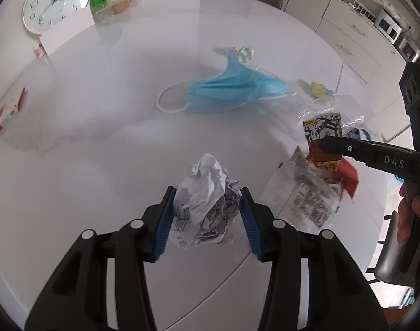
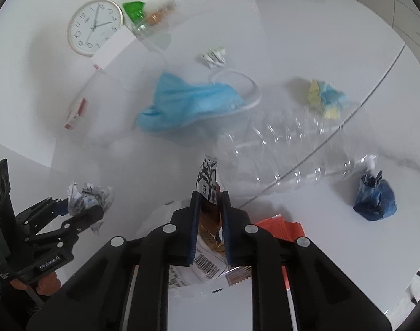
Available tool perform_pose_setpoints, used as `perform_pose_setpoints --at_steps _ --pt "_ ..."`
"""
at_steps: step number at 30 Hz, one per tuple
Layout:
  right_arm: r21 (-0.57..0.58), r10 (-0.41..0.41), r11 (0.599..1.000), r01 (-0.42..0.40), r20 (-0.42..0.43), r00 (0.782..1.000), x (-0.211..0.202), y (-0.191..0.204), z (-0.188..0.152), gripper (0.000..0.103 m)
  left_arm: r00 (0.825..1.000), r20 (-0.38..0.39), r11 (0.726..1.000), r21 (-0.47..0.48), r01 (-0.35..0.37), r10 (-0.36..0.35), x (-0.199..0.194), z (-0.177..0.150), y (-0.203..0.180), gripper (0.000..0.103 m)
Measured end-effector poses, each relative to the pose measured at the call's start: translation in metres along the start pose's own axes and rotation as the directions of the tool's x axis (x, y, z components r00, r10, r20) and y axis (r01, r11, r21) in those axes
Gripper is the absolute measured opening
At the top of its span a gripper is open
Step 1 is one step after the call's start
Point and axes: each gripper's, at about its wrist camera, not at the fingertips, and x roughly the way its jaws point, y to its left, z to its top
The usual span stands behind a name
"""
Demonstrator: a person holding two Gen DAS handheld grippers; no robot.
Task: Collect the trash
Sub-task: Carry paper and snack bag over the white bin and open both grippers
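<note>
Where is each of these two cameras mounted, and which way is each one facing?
Left wrist: on the left gripper, looking steeply down at the white table; jaws pinch a crumpled printed paper ball; a hand shows.
Right wrist: on the right gripper, looking steeply down; jaws pinch a printed snack wrapper.
Shared: blue face mask, round white wall clock, each other's gripper.

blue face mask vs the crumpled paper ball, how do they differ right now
The blue face mask lies loose on the white table, untouched; the crumpled paper ball sits between the pads of the left gripper, which is shut on it. The mask is plain light blue, spread out with white ear loops; the ball is white with black print, scrunched into a lump. Both are soft and out of shape.
</note>
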Motion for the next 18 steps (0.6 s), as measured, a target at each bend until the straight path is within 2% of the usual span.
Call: perform_pose_setpoints --at_steps 6,10,15,18 --pt "0.002 0.036 0.999 -0.036 0.079 0.996 -0.043 -0.002 -0.009 0.016 0.998 0.045 0.998 0.046 0.041 -0.043 -0.028 0.000 -0.032 0.046" --pt "0.036 0.015 0.999 -0.020 0.132 0.991 -0.089 -0.023 -0.036 0.016 0.994 0.049 0.989 0.118 0.093 -0.099 -0.042 -0.004 -0.069 0.046" --pt "0.143 -0.093 0.987 0.070 0.163 0.982 -0.149 -0.071 -0.096 0.016 0.984 0.036 0.955 0.248 0.163 -0.177 -0.054 -0.015 -0.130 0.046" --pt "0.228 -0.178 0.964 0.140 0.154 0.972 -0.175 -0.101 -0.140 0.016 0.974 0.018 0.919 0.335 0.208 -0.227 -0.060 -0.026 -0.173 0.046"
